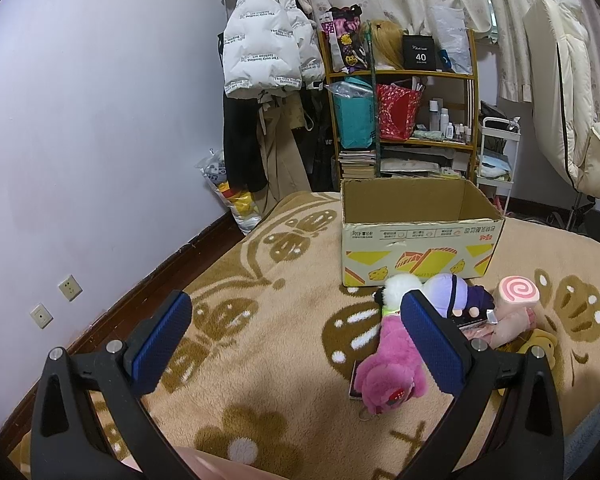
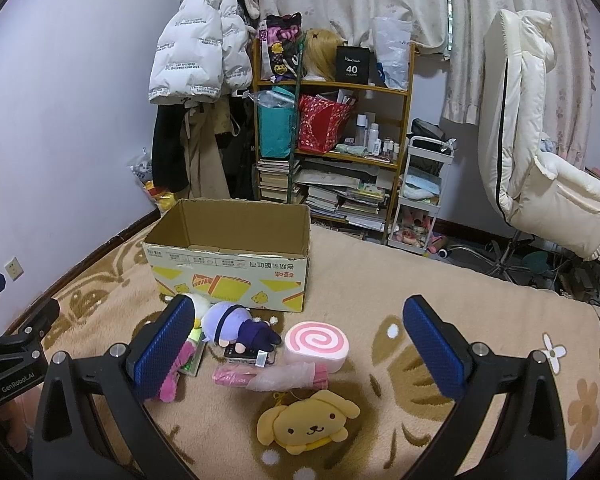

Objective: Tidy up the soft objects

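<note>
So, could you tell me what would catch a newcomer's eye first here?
Probably the open cardboard box standing on the beige blanket. Just in front lies a cluster of plush toys: a pink swirl-roll cushion, a purple doll, and, nearest, a yellow dog plush.

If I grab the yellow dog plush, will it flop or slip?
The yellow dog plush looks soft and stuffed, so it will probably squash and its ears droop. Its fuzzy fabric should grip well. It is likely light.

Fuzzy pink plush (image 1: 384, 368), matt cardboard box (image 2: 228, 268), seemingly fleece blanket (image 2: 380, 280)
</note>
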Action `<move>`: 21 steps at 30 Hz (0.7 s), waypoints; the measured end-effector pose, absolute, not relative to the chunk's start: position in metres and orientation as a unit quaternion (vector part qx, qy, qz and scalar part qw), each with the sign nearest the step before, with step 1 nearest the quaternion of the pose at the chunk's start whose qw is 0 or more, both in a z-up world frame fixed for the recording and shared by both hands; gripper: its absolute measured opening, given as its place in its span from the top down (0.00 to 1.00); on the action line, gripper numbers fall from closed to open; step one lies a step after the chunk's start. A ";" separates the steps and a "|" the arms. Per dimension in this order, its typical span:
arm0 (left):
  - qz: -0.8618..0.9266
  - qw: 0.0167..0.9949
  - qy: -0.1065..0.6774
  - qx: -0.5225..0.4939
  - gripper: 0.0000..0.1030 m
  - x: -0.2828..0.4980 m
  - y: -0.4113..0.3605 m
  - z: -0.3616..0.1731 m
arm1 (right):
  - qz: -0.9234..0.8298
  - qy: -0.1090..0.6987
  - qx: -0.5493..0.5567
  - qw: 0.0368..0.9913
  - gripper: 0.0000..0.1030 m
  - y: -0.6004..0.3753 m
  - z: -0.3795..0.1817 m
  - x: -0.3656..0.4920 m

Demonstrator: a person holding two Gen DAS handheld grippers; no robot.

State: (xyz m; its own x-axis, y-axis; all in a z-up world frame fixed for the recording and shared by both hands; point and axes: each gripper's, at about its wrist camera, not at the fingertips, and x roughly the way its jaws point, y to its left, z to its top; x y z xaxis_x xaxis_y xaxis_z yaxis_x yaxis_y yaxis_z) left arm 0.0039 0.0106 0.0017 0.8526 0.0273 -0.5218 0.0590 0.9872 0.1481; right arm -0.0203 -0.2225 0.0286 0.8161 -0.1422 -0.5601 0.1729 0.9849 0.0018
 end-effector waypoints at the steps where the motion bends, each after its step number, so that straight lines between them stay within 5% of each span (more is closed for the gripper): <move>1: -0.009 0.959 0.271 0.080 0.00 0.003 0.010 0.002 | -0.083 0.292 0.026 0.953 0.00 -0.222 0.028 -0.021; 21: -0.006 0.958 0.274 0.084 0.00 0.005 0.010 -0.001 | -0.083 0.294 0.026 0.952 0.00 -0.222 0.027 -0.021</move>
State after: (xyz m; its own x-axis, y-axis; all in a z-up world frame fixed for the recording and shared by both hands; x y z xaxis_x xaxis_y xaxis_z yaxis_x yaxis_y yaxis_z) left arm 0.0055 0.0104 -0.0014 0.8502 0.0335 -0.5254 0.0582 0.9859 0.1572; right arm -0.0208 -0.2216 0.0271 0.8140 -0.1424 -0.5632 0.1726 0.9850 0.0005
